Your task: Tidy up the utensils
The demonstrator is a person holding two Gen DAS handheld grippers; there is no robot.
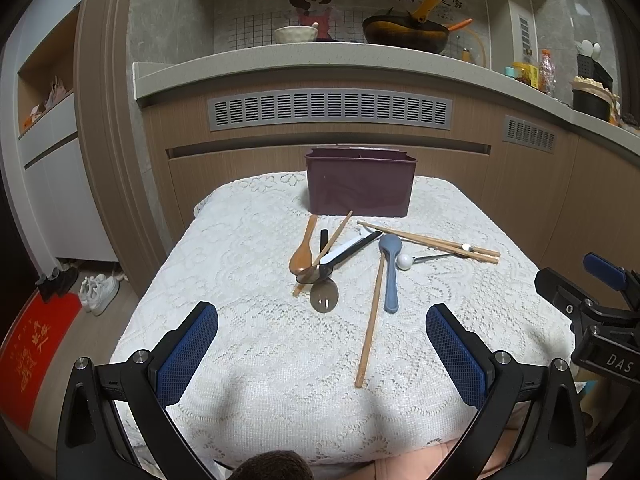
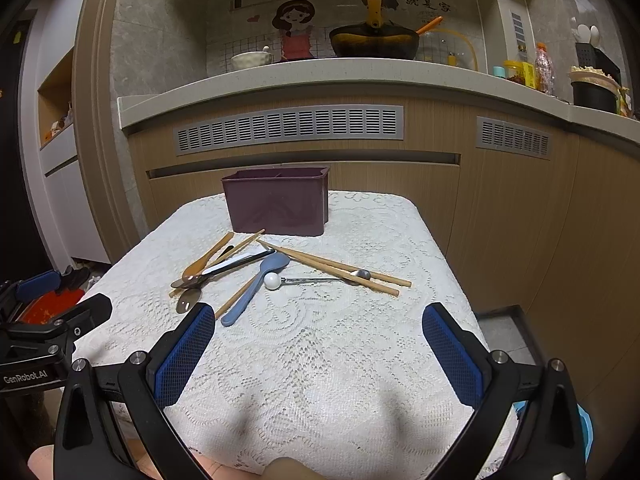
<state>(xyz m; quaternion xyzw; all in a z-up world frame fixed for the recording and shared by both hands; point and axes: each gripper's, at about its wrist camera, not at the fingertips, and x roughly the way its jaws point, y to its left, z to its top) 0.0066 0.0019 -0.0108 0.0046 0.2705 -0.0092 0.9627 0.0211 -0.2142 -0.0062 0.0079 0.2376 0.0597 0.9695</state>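
1. Kitchen cabinets and a stone counter are seen behind a small table covered in white lace, in the left wrist view. A maroon holder stands at the far edge, apparently empty. The utensils lie scattered in front of it, none yet sorted.
2. The left gripper is held spread wide above the near cloth, nothing between its pads. A single chopstick lies straight ahead, its long axis running roughly away from the camera, so the spread of the fingers crosses it. A blue spoon lies just beside it, and a clear spoon to the left, near a crossed heap that includes a wooden spoon.
3. In the right wrist view, the right gripper is likewise released and empty over bare lace. A pair of chopsticks lies ahead, its long axis running left to right, crossed over a small metal spoon with a white ball end.
4. The single chopstick is judged nearer the left gripper; the chopstick pair and the ball-ended spoon are judged to fall to the right.
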